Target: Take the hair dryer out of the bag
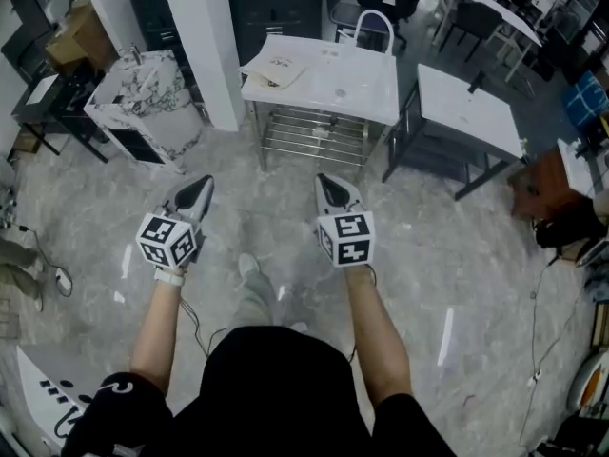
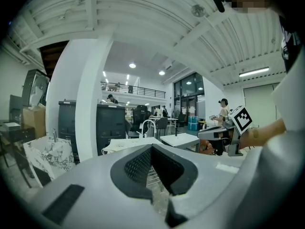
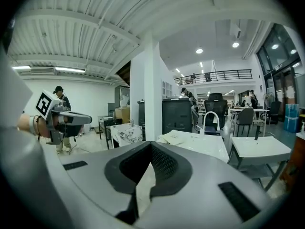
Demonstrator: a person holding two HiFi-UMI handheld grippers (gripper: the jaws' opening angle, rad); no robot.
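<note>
A person stands on a grey marbled floor [image 1: 457,255], seen from above, with both forearms stretched forward and a gripper in each hand. The left gripper [image 1: 206,183] and the right gripper [image 1: 324,179] are level with each other and well apart, each carrying a black-and-white marker cube just ahead of the wrist. In each gripper view the two dark jaws are pressed together at the tip with nothing between them, so both grippers are closed and empty. Ahead of the person, well apart from both grippers, stands a white table [image 1: 362,93] with a wire shelf [image 1: 314,136] beneath its top. A flat, pale beige bag [image 1: 274,69] lies on the left part of this table. The hair dryer itself cannot be made out in any view. A chair with a white arched back [image 1: 374,27] stands behind the table, and a second white table [image 1: 466,112] stands to its right. To the left rises a broad white pillar [image 1: 205,36], and left of that sits a marble-patterned white container [image 1: 143,93]. Other people stand far off in the background of the open hall.
</note>
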